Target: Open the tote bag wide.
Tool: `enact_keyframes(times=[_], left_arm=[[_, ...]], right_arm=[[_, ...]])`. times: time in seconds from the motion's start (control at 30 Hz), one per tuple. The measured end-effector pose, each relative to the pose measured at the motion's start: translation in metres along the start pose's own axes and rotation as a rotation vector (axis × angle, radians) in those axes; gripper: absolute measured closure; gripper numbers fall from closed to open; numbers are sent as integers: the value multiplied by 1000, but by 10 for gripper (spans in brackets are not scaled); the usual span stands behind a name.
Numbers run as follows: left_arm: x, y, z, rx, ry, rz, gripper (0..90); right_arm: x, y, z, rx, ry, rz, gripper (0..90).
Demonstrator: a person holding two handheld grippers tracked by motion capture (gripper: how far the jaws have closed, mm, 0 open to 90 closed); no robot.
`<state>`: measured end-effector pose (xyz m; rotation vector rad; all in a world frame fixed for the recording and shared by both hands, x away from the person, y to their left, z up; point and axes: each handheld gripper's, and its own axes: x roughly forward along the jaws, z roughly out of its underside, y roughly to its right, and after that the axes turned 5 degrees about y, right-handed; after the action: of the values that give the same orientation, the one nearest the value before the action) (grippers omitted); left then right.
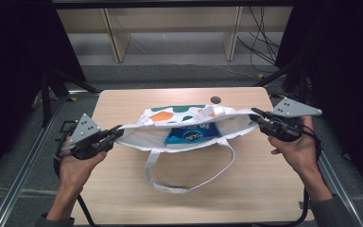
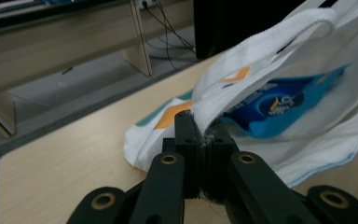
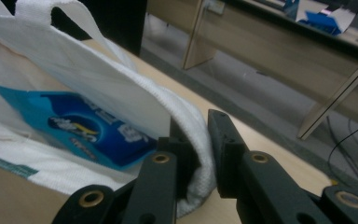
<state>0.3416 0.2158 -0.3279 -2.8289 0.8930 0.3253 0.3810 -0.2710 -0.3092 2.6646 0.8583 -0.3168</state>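
Note:
A white tote bag (image 1: pixel 189 113) with orange and green patches lies on the wooden table (image 1: pixel 123 198), its mouth pulled wide. Inside it lies a blue packet (image 1: pixel 191 134). My left gripper (image 1: pixel 119 128) is shut on the bag's left rim, and my right gripper (image 1: pixel 256 113) is shut on the right rim. One handle loop (image 1: pixel 179 189) trails toward the near edge. In the left gripper view, the gripper (image 2: pixel 204 126) pinches a white strap (image 2: pixel 261 51) with the packet (image 2: pixel 279 105) beyond. In the right gripper view, the gripper (image 3: pixel 198 126) clamps folded white fabric (image 3: pixel 121 88) beside the packet (image 3: pixel 88 130).
A small dark round thing (image 1: pixel 215 100) sits near the table's far edge. Wooden shelving (image 1: pixel 118 38) and loose cables (image 1: pixel 260 42) stand on the floor behind. Metal frame rails (image 1: pixel 23 165) run along both sides of the table.

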Motion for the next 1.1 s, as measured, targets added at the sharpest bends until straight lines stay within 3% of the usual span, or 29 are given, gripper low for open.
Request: enact_keyframes(times=[0.13,0.17,0.2,0.37,0.47,0.53,0.63,0.73,0.77,0.8,0.87,0.93,0.97,1.1], left_arm=[[-3,-1,-15,1,52,-12,866],[-3,-1,-18,2,69,-10,867],[-8,0,-27,0,98,-32,868],[-16,3,-44,33,136,-29,870],[-23,6,-56,39,188,-33,871],[-26,6,-62,47,189,-14,872],[-29,5,-68,37,201,-20,872],[-32,6,-76,69,194,-19,872],[-30,6,-76,70,190,-17,872],[-28,7,-73,40,166,-13,872],[-21,3,-67,62,144,-10,871],[-11,-2,-57,12,146,-2,869],[-11,-2,-57,12,146,-2,868],[-1,-5,-52,22,113,-19,867]], right_arm=[[-4,3,-15,19,12,8,812],[-8,8,-25,-19,43,27,814],[-10,9,-29,-24,57,33,814],[-19,10,-46,-26,98,48,818],[-27,12,-57,-33,128,55,820],[-30,11,-61,-53,137,79,821],[-33,12,-65,-55,146,67,822],[-39,12,-73,-40,160,59,824],[-40,14,-75,-68,164,68,824],[-40,13,-74,-63,146,67,824],[-35,16,-70,-72,128,62,824],[-27,17,-56,-54,101,55,823],[-25,18,-52,-25,104,48,823],[-20,19,-49,-39,93,51,823]])
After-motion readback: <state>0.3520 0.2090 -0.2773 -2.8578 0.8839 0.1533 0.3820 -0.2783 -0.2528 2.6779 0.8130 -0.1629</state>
